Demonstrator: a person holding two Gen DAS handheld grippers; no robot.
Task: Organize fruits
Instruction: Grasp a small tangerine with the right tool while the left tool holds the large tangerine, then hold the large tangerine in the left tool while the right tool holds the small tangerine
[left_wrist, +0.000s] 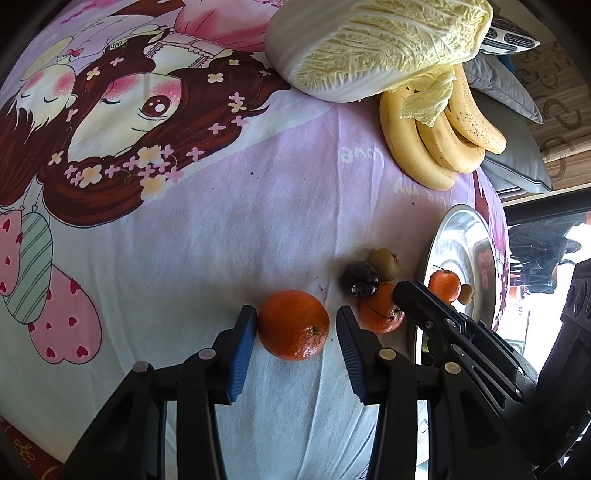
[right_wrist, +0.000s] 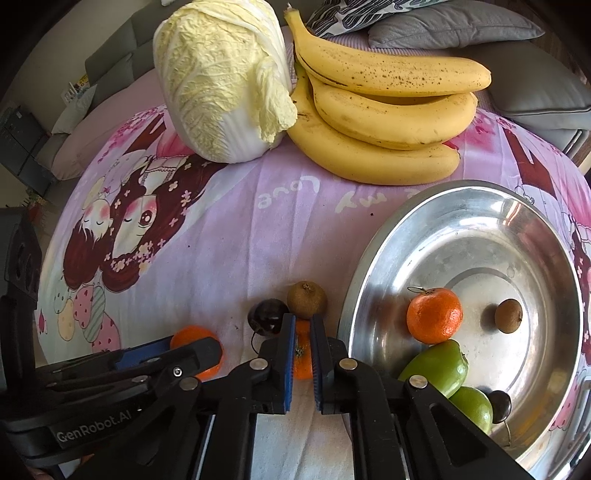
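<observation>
My left gripper (left_wrist: 295, 321) is open around a tangerine (left_wrist: 293, 325) on the cloth; the left pad touches it, the right pad stands a little apart. My right gripper (right_wrist: 303, 334) has its jaws nearly together over a second tangerine (right_wrist: 302, 354), a narrow gap left; whether the pads touch it is unclear. A dark plum (right_wrist: 266, 316) and a brown kiwi (right_wrist: 306, 299) lie just beyond. The steel bowl (right_wrist: 480, 206) holds a tangerine (right_wrist: 434, 315), a small kiwi (right_wrist: 508, 315), two green fruits (right_wrist: 439, 365) and a dark plum (right_wrist: 499, 406).
A napa cabbage (right_wrist: 221, 81) and a bunch of bananas (right_wrist: 384, 110) lie at the far side of the cartoon-print cloth (right_wrist: 207, 229). Grey cushions (right_wrist: 454, 26) sit behind them. The bowl also shows in the left wrist view (left_wrist: 458, 236), at the cloth's right edge.
</observation>
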